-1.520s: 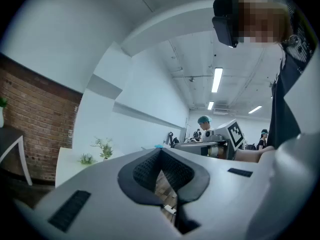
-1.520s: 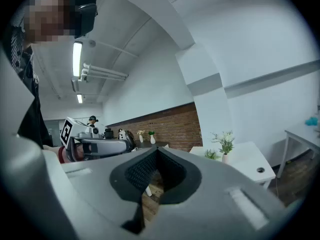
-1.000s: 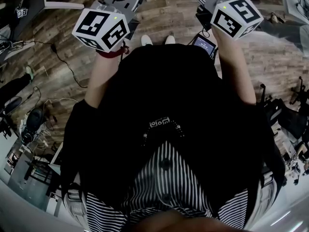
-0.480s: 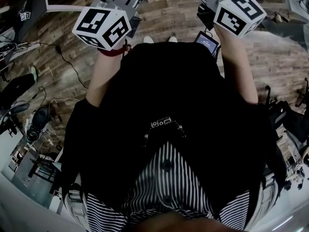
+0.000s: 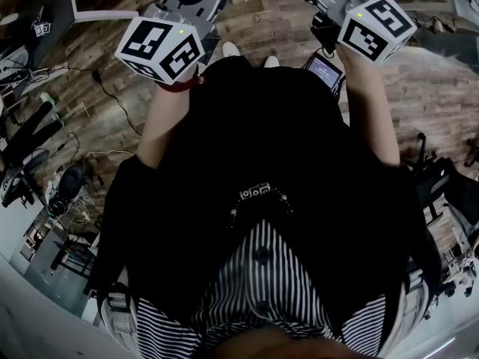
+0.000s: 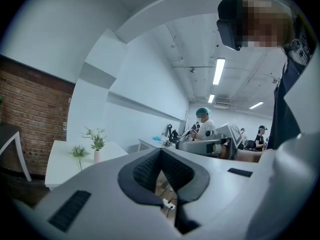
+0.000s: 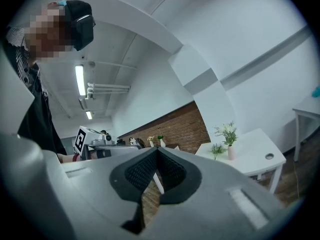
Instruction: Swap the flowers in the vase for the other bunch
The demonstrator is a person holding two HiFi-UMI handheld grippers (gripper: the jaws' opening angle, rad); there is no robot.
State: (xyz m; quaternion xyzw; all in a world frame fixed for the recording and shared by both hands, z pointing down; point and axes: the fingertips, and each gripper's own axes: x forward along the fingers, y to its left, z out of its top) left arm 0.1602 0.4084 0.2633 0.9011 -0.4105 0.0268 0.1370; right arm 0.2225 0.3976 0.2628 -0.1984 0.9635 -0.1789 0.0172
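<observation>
A pink vase (image 6: 97, 156) with white flowers (image 6: 96, 135) stands far off on a white table (image 6: 60, 166); a small green bunch (image 6: 78, 151) is just left of it. The right gripper view shows the same vase (image 7: 231, 153), white flowers (image 7: 227, 131) and green bunch (image 7: 216, 149). My left gripper (image 6: 161, 151) is shut and holds nothing. My right gripper (image 7: 157, 151) is also shut and holds nothing. Both are held out level, well short of the table. In the head view only their marker cubes show, left (image 5: 161, 47) and right (image 5: 374, 28).
Wooden floor (image 5: 105, 66) with cables (image 5: 97, 84) lies below me. A brick wall (image 7: 175, 129) runs behind the table, with small vases (image 7: 155, 141) along it. Other people (image 6: 202, 124) work at benches in the distance. A round hole (image 7: 269, 156) marks the table top.
In the head view both marker cubes have drifted slightly to the right and the floor has shifted beneath me. Both grippers stay shut.
</observation>
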